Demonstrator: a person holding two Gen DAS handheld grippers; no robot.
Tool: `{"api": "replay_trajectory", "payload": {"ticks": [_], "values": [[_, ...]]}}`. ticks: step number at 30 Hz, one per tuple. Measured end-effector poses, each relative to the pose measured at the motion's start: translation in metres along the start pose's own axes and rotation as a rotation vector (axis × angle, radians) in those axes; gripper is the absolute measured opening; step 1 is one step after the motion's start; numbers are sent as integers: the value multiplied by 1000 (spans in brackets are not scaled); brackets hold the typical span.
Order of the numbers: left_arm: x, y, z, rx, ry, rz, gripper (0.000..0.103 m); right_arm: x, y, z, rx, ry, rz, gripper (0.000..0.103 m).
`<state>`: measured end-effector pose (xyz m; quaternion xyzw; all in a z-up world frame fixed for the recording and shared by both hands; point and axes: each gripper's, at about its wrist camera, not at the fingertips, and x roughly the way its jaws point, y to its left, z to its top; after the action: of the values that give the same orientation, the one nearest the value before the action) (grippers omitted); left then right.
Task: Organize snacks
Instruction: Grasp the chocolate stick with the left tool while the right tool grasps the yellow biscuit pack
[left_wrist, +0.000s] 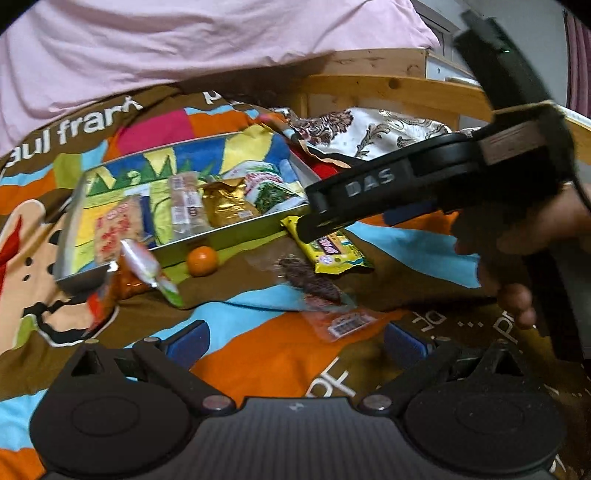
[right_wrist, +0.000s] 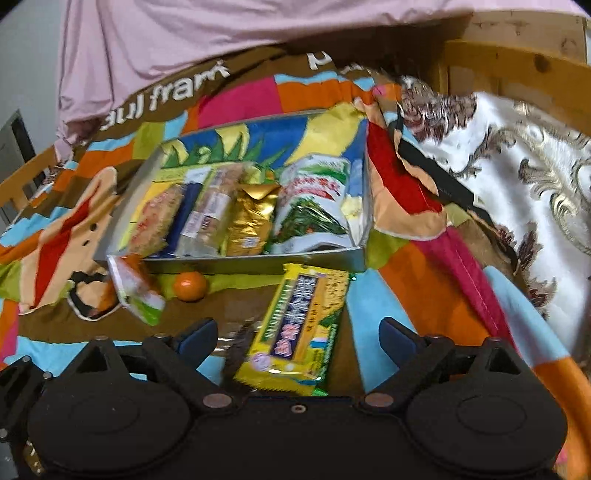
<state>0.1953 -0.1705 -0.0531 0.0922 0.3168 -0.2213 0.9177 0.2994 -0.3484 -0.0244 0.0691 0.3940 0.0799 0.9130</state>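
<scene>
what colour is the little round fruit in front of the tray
Orange, lying just outside the tray; the right wrist view shows it best.

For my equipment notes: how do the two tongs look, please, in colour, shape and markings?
Both tongs are matte black with blue pads. Two round housings and metal rivets flank each ribbed body. The right tongs, seen from the left wrist camera, bear raised "DAS" lettering. The left tongs look the same. No cables show.

A bed is being covered by a patchwork printed blanket (right_wrist: 258, 96). Directly on it a shallow metal tray (right_wrist: 258, 264) is lying, with an orange ball (right_wrist: 189, 286), a yellow snack packet (right_wrist: 299, 328), a green-and-white packet (right_wrist: 138, 291) and a clear-wrapped dark snack (left_wrist: 310, 284) lying just beside its near wall.
</scene>
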Motion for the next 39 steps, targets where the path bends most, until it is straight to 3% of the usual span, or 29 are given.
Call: {"api": "replay_trajectory", "payload": {"ticks": [4,7,9,14,21,27,32,36,39], "values": [[16,0,6,-19,3,-19,103,19,-12,1,76,33,31,88],[29,1,12,-43,10,-55,103,26,-9,5,64,36,35,83],[38,1,16,-50,19,-62,102,28,-7,6,24,46,4,68],[54,2,23,-73,31,-67,102,26,-16,7,17,67,-13,51],[62,10,26,-130,53,-65,93,11,-24,7,-54,79,-75,50],[69,19,30,-183,60,-24,81,5,-40,4,-24,77,-63,50],[79,21,36,-247,79,3,81,8,-36,4,-43,77,-77,49],[90,14,39,-212,126,27,86,8,-38,4,-30,76,-73,50],[88,11,37,-189,122,36,79,9,-35,4,-44,75,-81,51]]}}
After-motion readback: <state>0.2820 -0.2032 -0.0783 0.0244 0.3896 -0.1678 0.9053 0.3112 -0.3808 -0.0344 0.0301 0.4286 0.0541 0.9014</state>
